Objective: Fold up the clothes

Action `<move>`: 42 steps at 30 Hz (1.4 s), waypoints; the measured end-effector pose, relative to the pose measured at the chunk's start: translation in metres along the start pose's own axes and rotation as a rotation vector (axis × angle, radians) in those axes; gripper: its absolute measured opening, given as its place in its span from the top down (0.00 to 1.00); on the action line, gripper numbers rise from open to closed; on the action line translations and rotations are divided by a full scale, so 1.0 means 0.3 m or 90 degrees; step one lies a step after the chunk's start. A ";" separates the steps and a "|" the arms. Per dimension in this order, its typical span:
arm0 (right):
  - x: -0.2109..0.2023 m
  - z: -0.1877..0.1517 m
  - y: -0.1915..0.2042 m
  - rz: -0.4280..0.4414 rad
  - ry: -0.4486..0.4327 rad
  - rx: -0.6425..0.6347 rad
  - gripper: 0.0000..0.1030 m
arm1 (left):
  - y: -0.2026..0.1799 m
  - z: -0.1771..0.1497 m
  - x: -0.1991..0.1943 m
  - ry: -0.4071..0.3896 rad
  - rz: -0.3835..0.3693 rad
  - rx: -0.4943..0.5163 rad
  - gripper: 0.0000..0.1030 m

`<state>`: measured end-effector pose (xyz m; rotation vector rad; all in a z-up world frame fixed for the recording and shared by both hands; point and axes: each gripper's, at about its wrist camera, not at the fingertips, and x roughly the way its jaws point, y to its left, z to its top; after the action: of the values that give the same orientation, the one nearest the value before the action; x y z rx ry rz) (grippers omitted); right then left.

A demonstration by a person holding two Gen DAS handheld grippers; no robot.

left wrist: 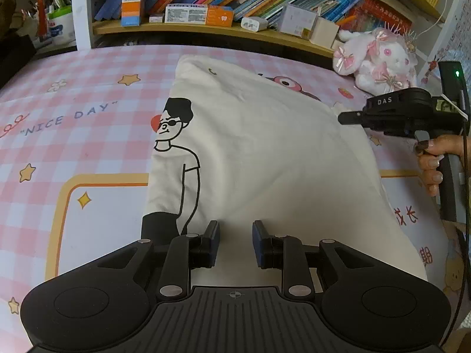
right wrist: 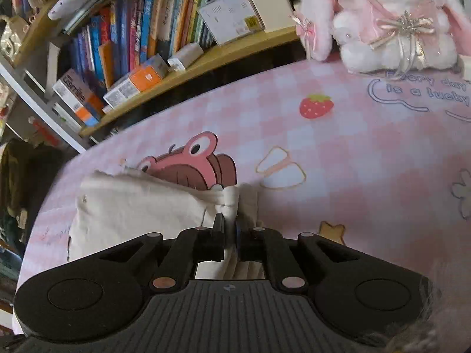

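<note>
The shirt (left wrist: 265,161) lies flat on the bed (left wrist: 88,135), a cream, partly folded tee with a line-drawn figure in sunglasses on it. Seen from the left wrist, its long axis runs from the near edge by the left gripper (left wrist: 235,235) away toward the shelf (left wrist: 206,29), tilting slightly left at the far end. The figure's head points away from the camera, its legs toward it.

The left gripper hovers over the near hem, its jaws a narrow gap apart with nothing between them. The right gripper (right wrist: 231,223) is clamped tight on a bunched fold at the shirt's edge, the cloth pinched between the pads and standing up in a small roll.

The bed wears a pink checked sheet printed with stars, a strawberry (right wrist: 316,106), a frog face (right wrist: 194,158) and words. Behind it the wooden shelf is crammed with books and boxes; a plush bunny (left wrist: 379,56) sits at the bed's far corner.

The shirt covers part of the frog print. Its near hem is cut off behind the gripper bodies, so the sleeves cannot be made out
</note>
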<state>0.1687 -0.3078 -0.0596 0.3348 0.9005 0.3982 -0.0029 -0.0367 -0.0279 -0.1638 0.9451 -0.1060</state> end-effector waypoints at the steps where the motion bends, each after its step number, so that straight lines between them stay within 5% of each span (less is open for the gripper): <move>1: 0.001 0.002 0.009 -0.004 -0.003 -0.016 0.93 | 0.002 0.000 -0.002 0.003 -0.002 -0.001 0.75; 3: -0.014 0.005 0.024 -0.021 -0.013 -0.036 0.90 | 0.005 0.005 -0.006 0.013 -0.007 0.000 0.74; 6: -0.084 0.005 0.043 -0.066 -0.060 -0.051 0.64 | 0.019 0.030 -0.034 0.015 -0.020 0.009 0.68; 9: -0.160 -0.023 0.060 -0.020 -0.042 -0.068 0.63 | 0.076 0.088 -0.060 -0.010 -0.042 -0.005 0.67; 13: -0.243 -0.136 0.107 0.040 0.033 -0.097 0.63 | 0.170 0.192 -0.026 -0.019 -0.070 -0.040 0.67; 19: -0.319 -0.322 0.185 -0.005 0.082 -0.128 0.63 | 0.297 0.333 0.066 -0.021 -0.111 -0.082 0.65; 22: -0.329 -0.376 0.184 -0.034 0.095 -0.095 0.64 | 0.338 0.375 0.129 -0.014 -0.132 -0.101 0.48; 26: -0.347 -0.415 0.151 -0.083 0.090 -0.028 0.65 | 0.378 0.419 0.216 0.002 -0.164 -0.134 0.41; 30: -0.343 -0.456 0.135 -0.146 0.077 0.003 0.86 | 0.444 0.453 0.293 0.014 -0.226 -0.211 0.37; 32: -0.343 -0.463 0.139 -0.158 0.073 0.006 0.87 | 0.484 0.465 0.338 0.026 -0.271 -0.272 0.37; 35: -0.335 -0.471 0.161 -0.189 0.070 0.003 0.89 | 0.524 0.489 0.391 0.027 -0.319 -0.331 0.37; 40: -0.327 -0.485 0.190 -0.223 0.066 0.000 0.88 | 0.530 0.524 0.441 0.027 -0.366 -0.341 0.45; 42: -0.327 -0.488 0.190 -0.229 0.064 0.010 0.88 | 0.527 0.532 0.440 0.021 -0.377 -0.329 0.76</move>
<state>-0.0153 -0.2870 -0.0517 0.1623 1.0400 0.0772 0.2064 0.1122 -0.0708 -0.9221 0.9183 -0.4093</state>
